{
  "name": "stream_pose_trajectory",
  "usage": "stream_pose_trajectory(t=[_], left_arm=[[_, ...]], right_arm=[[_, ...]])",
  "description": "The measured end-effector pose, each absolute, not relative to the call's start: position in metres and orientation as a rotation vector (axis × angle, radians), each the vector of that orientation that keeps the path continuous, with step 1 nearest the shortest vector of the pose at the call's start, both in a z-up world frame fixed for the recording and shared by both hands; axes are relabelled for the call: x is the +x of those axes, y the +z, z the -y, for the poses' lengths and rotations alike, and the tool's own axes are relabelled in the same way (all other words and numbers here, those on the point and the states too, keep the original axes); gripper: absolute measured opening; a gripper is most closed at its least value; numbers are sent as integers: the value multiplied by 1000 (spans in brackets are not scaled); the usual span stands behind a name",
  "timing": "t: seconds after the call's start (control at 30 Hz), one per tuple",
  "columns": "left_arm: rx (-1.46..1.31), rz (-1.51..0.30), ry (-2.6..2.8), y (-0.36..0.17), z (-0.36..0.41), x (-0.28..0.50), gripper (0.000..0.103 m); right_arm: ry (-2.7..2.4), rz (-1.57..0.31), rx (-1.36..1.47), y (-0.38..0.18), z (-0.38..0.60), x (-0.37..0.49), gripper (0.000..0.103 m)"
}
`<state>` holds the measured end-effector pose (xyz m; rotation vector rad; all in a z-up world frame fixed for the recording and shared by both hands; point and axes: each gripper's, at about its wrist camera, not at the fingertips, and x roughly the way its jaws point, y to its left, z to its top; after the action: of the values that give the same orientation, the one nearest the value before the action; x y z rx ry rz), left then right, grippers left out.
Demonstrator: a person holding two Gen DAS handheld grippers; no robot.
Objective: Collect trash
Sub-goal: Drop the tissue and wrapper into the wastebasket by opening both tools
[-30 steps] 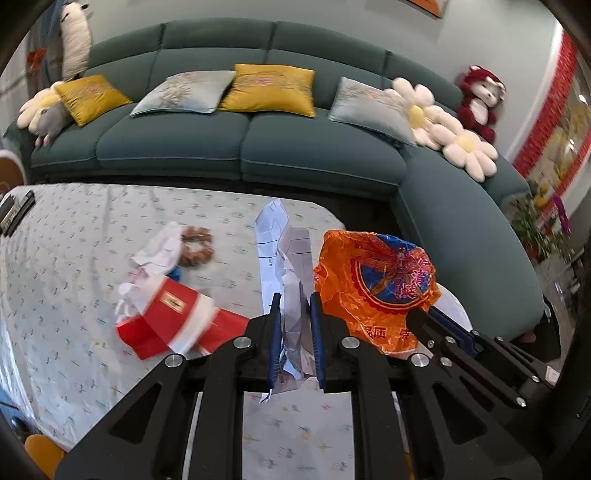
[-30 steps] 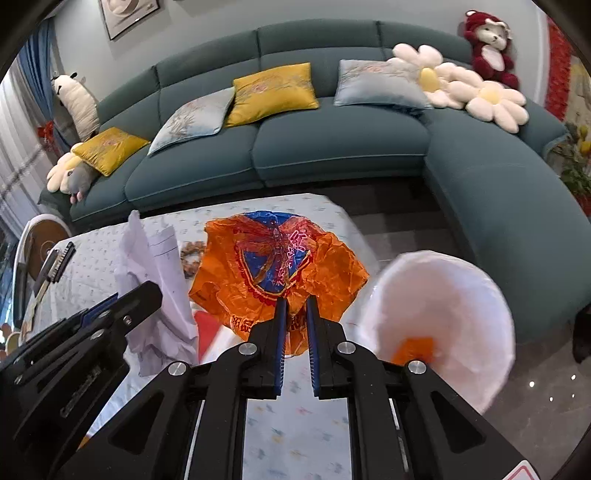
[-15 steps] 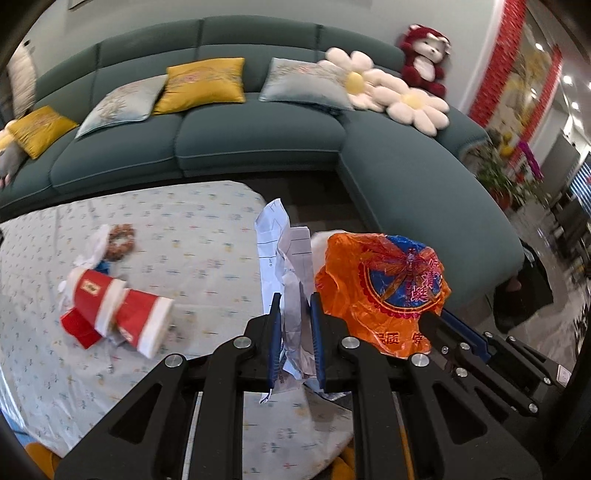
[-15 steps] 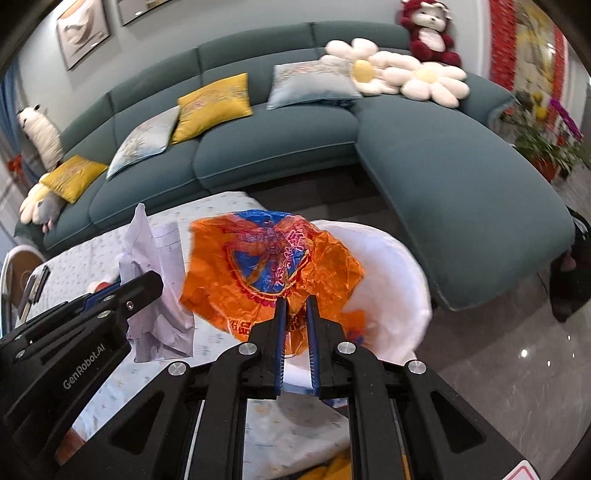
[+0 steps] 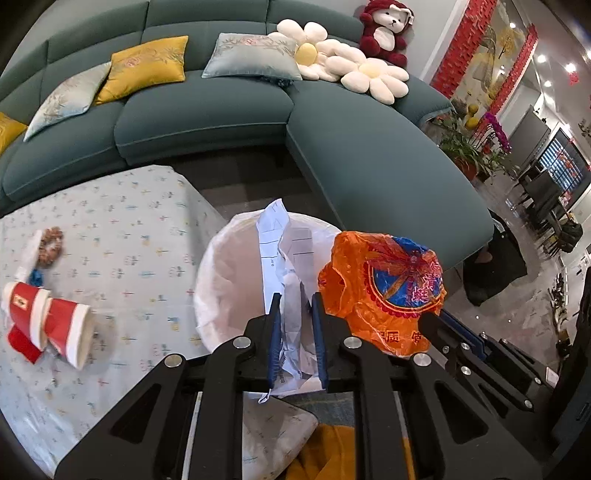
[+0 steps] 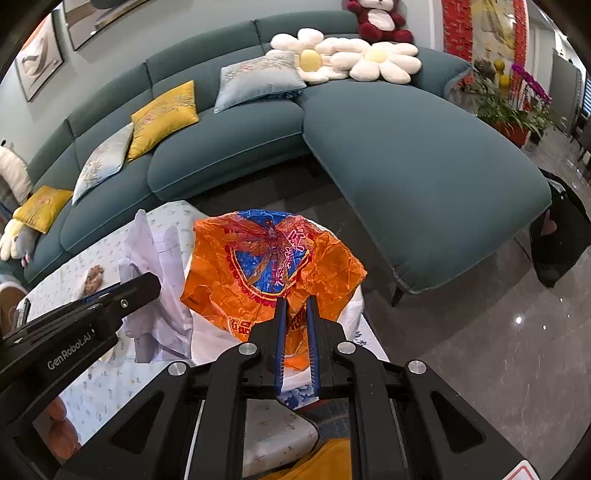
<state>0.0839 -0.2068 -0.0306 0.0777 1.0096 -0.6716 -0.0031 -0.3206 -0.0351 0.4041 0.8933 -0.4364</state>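
The left gripper (image 5: 297, 306) pinches a crumpled white paper (image 5: 286, 266) between its blue ribbed pads, the jaws narrow with the sheet filling the gap. The paper is thin and creased, printed with faint ruled boxes and lines; the print is too small to read. The right gripper (image 6: 295, 308) is likewise clamped on an orange wrapper (image 6: 273, 262), a glossy, wrinkled plastic film. Its face carries a blue round emblem with a red dragonfly and a scalloped red border, pink Chinese characters beside it and yellow characters along the lower edge, none legible for certain. The black arm of the left gripper, seen from the right wrist view, bears the white lettering "GenRobot.AI".

Both pieces hang above a round bin (image 5: 229, 280) lined with a white, translucent, softly rumpled bag, standing just beside the table's corner. The paper is over the bin's mouth; the wrapper is over its right rim.

The table (image 5: 122, 221) wears a pale cloth with small scattered motifs. On its left side lie two red-and-white paper cups (image 5: 48, 325) on their sides, with a small gold label, and farther back a brownish ring-shaped scrap (image 5: 50, 245).

Beyond, a teal fabric sofa (image 5: 369, 166) curves round, holding yellow cushions (image 5: 146, 68), grey-blue cushions (image 5: 255, 55), daisy-shaped pillows (image 5: 347, 70) and a red plush toy (image 5: 386, 31).
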Motion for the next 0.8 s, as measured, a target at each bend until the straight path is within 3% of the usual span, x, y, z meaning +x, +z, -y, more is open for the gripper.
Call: stream_pose_trajectory(t=[0.07, 0.13, 0.2, 0.67, 0.8], left_arm=[[75, -1013, -677, -33, 211, 87, 22], [73, -1011, -671, -33, 213, 89, 51], [63, -996, -641, -32, 212, 90, 60], [12, -1000, -542, -29, 176, 107, 60], [5, -988, -519, -25, 164, 109, 60]], right_arm=[[-447, -895, 413, -38, 327, -3, 10], [-456, -896, 423, -41, 331, -2, 10], [-464, -895, 428, -42, 334, 0, 10], [-420, -906, 408, -45, 322, 21, 12], [-409, -906, 397, -42, 316, 31, 17]])
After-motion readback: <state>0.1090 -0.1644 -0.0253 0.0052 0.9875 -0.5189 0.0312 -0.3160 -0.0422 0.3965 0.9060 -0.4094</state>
